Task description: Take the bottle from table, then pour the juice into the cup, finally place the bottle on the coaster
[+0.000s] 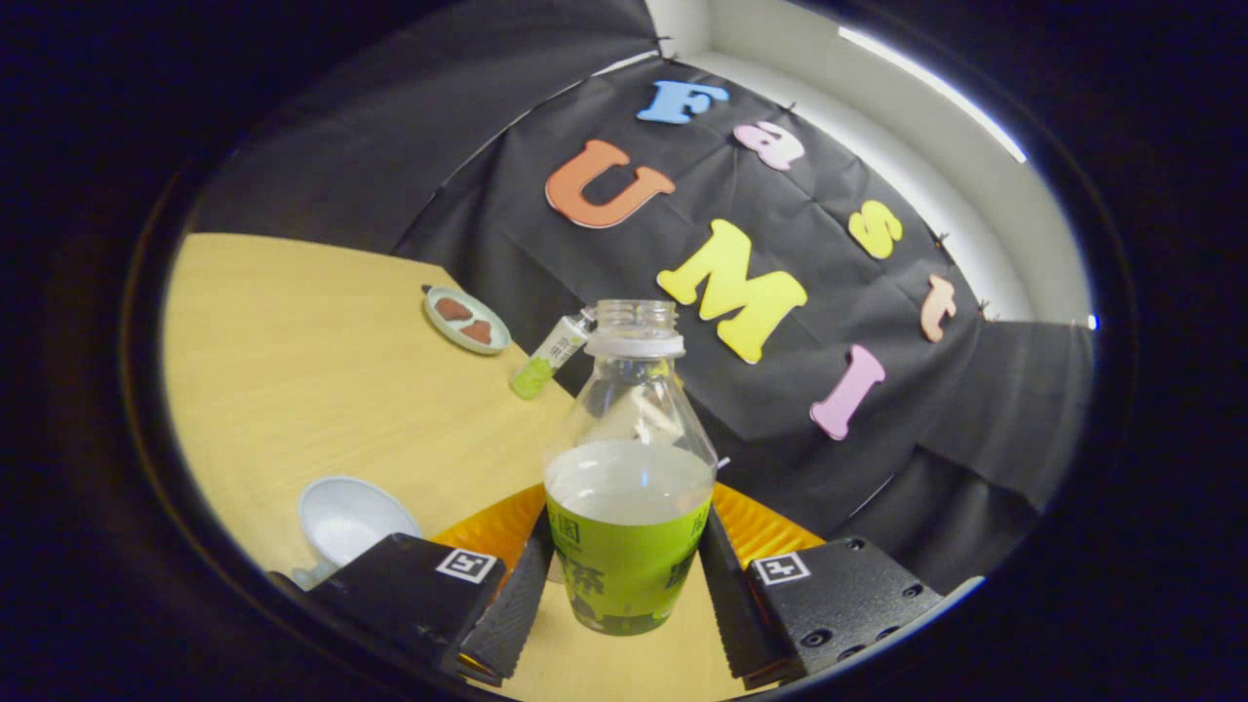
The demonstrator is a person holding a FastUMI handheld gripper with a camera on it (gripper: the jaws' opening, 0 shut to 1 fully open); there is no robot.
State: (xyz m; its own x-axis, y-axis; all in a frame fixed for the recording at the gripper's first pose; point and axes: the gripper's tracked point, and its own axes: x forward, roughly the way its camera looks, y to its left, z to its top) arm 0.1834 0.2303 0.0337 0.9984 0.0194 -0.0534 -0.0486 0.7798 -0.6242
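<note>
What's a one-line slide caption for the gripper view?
Gripper shut on open bottle over the orange coaster; white cup sits beside.

bottle label: green band on the bottle (629,570), dark blocky characters printed round it, partly hidden by the fingers; nothing I can read cleanly
left marker: black-and-white square code tag (465,565) on the left finger block, at 9 o'clock from the bottle label; a pattern, no letters or numbers
right marker: same kind of square tag (780,567) on the right finger block, at 3 o'clock from the label
small bottle: second, small bottle (546,357) lying tilted at 11 o'clock beyond the held one; pale label, print too small to read
gripper: gripper (624,546) with both fingers (512,600) pressed on the label's sides
</note>
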